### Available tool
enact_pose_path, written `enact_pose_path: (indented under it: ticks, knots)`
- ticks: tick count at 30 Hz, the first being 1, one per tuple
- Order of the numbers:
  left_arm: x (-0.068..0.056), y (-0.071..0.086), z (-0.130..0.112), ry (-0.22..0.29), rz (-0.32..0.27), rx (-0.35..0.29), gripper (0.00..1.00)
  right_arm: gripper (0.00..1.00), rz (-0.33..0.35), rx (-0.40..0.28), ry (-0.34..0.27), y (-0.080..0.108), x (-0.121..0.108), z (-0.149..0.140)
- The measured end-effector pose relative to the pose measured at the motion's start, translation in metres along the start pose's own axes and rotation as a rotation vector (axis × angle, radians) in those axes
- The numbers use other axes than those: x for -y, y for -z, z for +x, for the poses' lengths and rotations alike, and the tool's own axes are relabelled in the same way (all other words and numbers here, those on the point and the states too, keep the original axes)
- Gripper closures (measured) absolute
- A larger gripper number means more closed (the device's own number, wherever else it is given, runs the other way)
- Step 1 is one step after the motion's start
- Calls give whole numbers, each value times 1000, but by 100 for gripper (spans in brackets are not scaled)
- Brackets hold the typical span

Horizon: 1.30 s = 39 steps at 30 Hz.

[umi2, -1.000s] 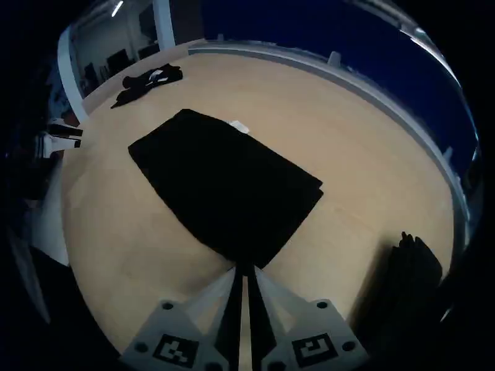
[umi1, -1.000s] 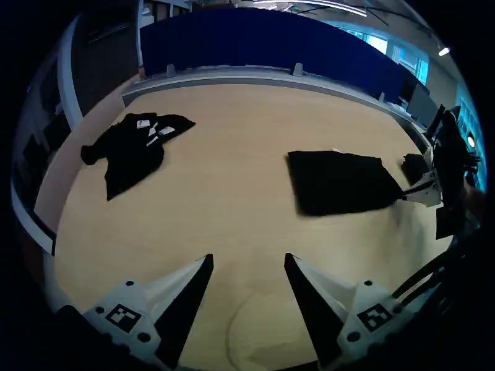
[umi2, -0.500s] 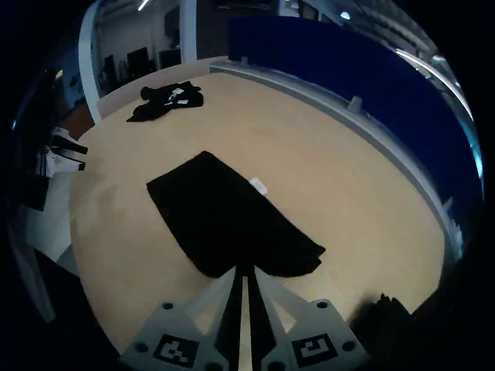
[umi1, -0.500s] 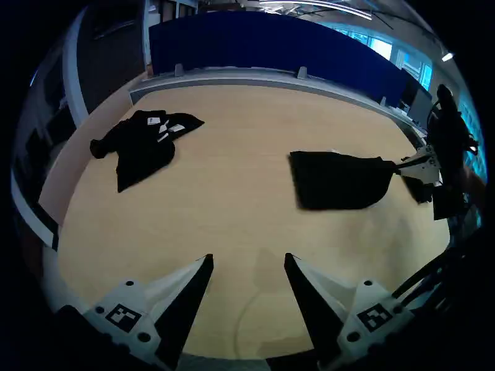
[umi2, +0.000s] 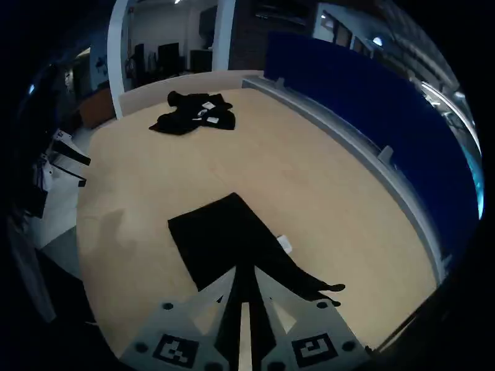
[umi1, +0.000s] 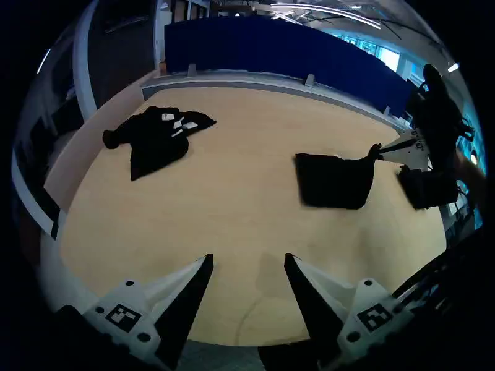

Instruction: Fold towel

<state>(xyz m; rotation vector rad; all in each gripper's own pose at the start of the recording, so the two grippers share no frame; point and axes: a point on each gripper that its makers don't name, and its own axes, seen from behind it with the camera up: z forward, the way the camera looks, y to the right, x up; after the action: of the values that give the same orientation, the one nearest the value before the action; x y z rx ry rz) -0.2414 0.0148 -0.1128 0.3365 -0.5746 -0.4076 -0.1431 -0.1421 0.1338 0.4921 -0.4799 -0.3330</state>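
One towel [umi2: 226, 247] corner now higher, right gripper [umi2: 245, 272] clamping it (left gripper [umi1: 247, 256] jaws apart).

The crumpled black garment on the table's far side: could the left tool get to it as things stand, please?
Probably yes. The left tool is open and empty, and bare table lies between it and the crumpled black garment; the black towel lies well aside.

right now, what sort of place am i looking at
Most likely an open-plan office or lab workspace: a big pale wooden table, a long blue divider screen along its far edge, and strip ceiling lights overhead. A black towel and a heap of dark cloth are on the table.
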Motion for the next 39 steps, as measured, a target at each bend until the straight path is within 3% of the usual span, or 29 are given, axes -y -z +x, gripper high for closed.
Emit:
enact_pose_path:
  ticks: [7, 12, 18, 23, 26, 39]
  knots:
    - [6, 8, -2, 2, 11, -9, 15, 95, 23, 2, 19, -10, 8, 10]
    - [10, 19, -1, 8, 22, -22, 15, 95, 64, -2, 58, -26, 28, 26]
    - [16, 33, 0, 25, 47, -40, 15, 95, 144, 10, 110, -62, 69, 37]
    - [25, 41, -6, 42, 71, -44, 15, 95, 214, 62, 123, -98, 103, 22]
    - [29, 43, -10, 46, 85, -44, 15, 95, 229, 96, 113, -110, 112, 10]
    - [31, 45, -8, 51, 81, -46, 15, 90, 232, 77, 75, -108, 114, 14]
